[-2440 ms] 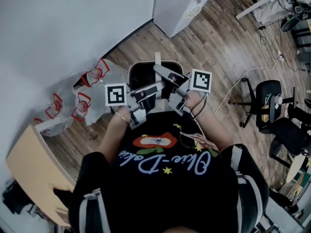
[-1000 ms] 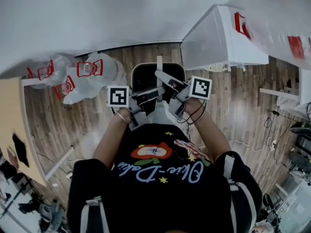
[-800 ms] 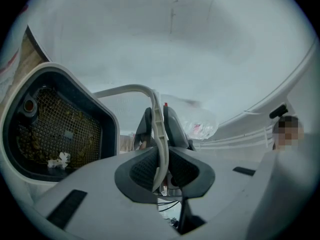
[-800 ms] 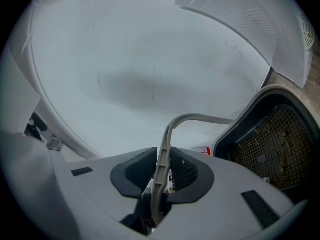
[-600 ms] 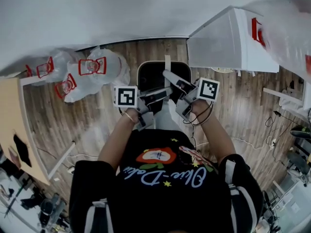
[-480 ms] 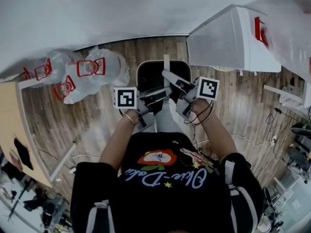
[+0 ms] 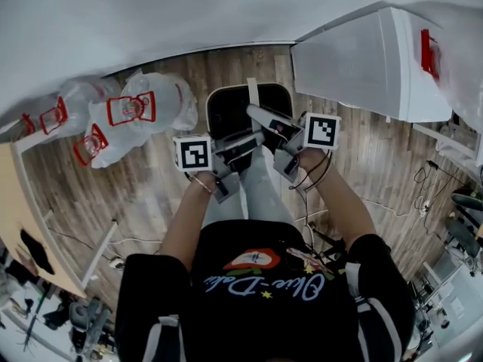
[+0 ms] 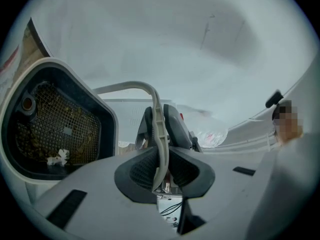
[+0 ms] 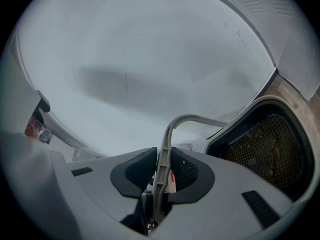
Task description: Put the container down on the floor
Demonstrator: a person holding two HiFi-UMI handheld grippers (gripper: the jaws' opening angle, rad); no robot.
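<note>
- My left gripper [image 8: 160, 166] and right gripper [image 9: 162, 173] both pinch the handle [image 8: 148, 90].
- Container [image 7: 226, 111] opens upward, long axis toward the wall [image 7: 151, 13].
- Red print on the bags [image 7: 128, 111] is unreadable.

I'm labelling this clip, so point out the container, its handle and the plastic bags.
container [image 8: 65, 119]: left gripper view, mesh bottom inside.
handle [image 9: 166, 134]: right gripper view, upright part of the strip.
plastic bags [image 7: 151, 115]: head view, middle of the larger bag.
</note>
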